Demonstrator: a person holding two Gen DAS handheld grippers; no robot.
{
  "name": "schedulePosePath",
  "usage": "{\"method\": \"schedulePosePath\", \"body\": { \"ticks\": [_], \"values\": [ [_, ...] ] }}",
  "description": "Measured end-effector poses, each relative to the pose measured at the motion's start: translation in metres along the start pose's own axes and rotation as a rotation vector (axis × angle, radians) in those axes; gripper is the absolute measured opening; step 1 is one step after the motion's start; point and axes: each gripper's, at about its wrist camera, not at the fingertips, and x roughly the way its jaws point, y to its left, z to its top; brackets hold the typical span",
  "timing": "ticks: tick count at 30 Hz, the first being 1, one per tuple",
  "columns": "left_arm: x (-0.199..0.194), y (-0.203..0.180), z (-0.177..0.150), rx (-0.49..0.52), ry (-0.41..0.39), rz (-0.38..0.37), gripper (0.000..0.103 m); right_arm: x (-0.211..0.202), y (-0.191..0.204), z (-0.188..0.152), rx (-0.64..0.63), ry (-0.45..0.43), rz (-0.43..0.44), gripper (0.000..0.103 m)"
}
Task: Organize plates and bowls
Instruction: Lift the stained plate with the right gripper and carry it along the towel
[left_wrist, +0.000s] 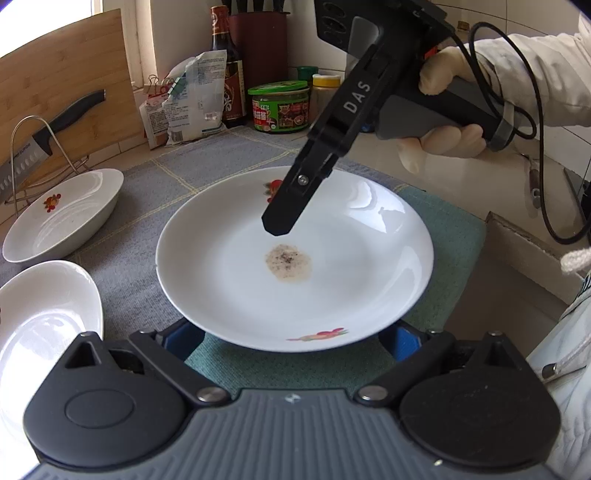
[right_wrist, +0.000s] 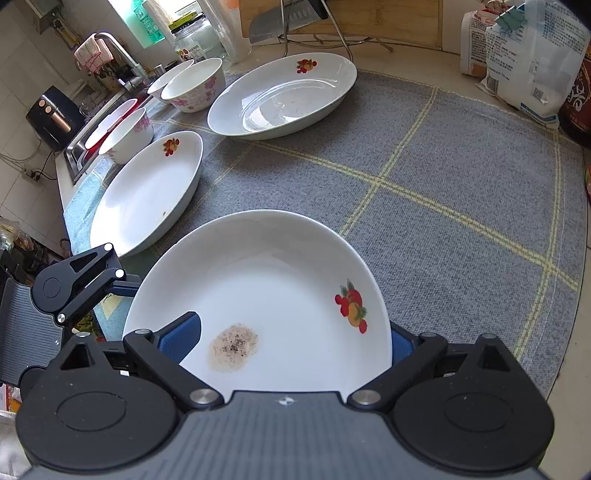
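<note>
A white plate (left_wrist: 332, 258) with a fruit print and a brown stain in its middle lies over a green cloth (left_wrist: 454, 236). My left gripper (left_wrist: 295, 343) is open, its blue fingertips (left_wrist: 188, 339) tucked under the plate's near rim on either side. My right gripper (right_wrist: 291, 339) is open and straddles the same plate (right_wrist: 280, 280): one blue finger (right_wrist: 181, 336) hangs above the inside, the other sits behind the rim. In the left wrist view that upper finger (left_wrist: 280, 218) hovers just over the stain. Neither gripper's pads press on the plate.
Two more fruit-print plates (right_wrist: 147, 192) (right_wrist: 284, 96) and three floral bowls (right_wrist: 195, 86) sit to the left on a grey mat (right_wrist: 461, 192). A knife on a wire rack (left_wrist: 33, 151), a jar (left_wrist: 280, 107), a bottle and bags line the back. A sink (right_wrist: 77, 155) lies far left.
</note>
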Motion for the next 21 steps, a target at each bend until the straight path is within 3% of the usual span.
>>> {"method": "schedulePosePath", "body": {
  "ticks": [21],
  "values": [
    [0.015,0.001,0.032,0.014,0.006,-0.013,0.099,-0.034,-0.026,0.003,0.004,-0.078,-0.01,0.101]
  ]
}}
